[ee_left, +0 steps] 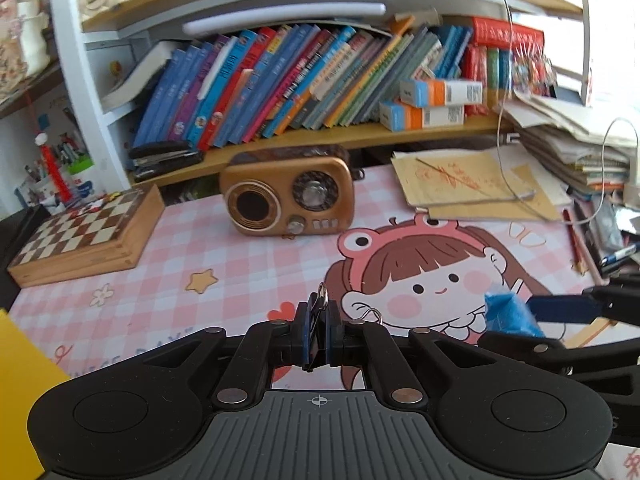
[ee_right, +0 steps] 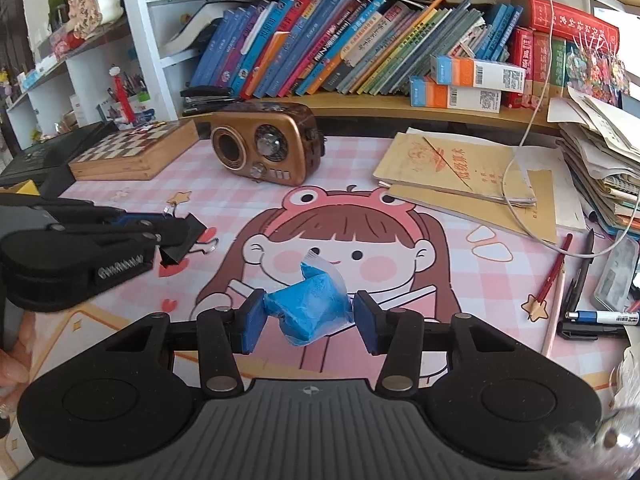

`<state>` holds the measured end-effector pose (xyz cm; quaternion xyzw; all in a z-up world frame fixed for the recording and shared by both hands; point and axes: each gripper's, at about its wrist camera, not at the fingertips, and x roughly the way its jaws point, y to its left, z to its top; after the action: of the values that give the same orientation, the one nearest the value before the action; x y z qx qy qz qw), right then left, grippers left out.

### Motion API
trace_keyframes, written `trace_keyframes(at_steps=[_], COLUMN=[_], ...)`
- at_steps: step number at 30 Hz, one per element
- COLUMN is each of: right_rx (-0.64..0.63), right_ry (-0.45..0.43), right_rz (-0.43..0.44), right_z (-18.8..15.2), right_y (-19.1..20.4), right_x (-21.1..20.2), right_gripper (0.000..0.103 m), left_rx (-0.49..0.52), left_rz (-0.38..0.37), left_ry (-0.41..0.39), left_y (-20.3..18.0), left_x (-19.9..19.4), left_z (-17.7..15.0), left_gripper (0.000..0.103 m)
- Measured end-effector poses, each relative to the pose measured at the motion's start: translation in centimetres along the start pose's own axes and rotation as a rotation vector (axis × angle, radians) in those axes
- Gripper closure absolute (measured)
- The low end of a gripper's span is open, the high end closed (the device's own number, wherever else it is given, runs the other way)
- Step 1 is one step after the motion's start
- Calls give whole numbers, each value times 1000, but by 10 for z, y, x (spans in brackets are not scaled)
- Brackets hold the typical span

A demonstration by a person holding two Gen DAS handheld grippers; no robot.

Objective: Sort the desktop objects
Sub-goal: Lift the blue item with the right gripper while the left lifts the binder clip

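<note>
My left gripper is shut on a black binder clip with wire handles, held above the pink cartoon desk mat. The clip also shows in the right wrist view, at the tip of the left gripper. My right gripper is shut on a crumpled blue plastic packet, held above the mat. In the left wrist view the packet and the right gripper are at the right edge.
A brown retro radio and a wooden chessboard box stand at the back of the mat. Tan notebooks lie at the back right. Pens and a pencil lie at the right. A paper stack is beside them.
</note>
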<state>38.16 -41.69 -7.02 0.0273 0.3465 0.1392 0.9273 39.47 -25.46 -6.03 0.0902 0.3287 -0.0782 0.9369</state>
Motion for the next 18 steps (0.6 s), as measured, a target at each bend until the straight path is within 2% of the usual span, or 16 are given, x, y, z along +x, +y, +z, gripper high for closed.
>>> trace_keyframes(at_steps=[6,18], right_rx=[-10,-6], right_ry=[1,11], right_rz=[9,26], right_z=[-8,-35], right_y=[11,40], right_x=[-17,-65], right_gripper=[58,58], left_rx=[-52,-181], left_rz=[-7,-49], left_ry=[-16,16], left_y=[16,43], left_x=[-32,-102], left_z=[-8,-52], left_gripper=[98,98])
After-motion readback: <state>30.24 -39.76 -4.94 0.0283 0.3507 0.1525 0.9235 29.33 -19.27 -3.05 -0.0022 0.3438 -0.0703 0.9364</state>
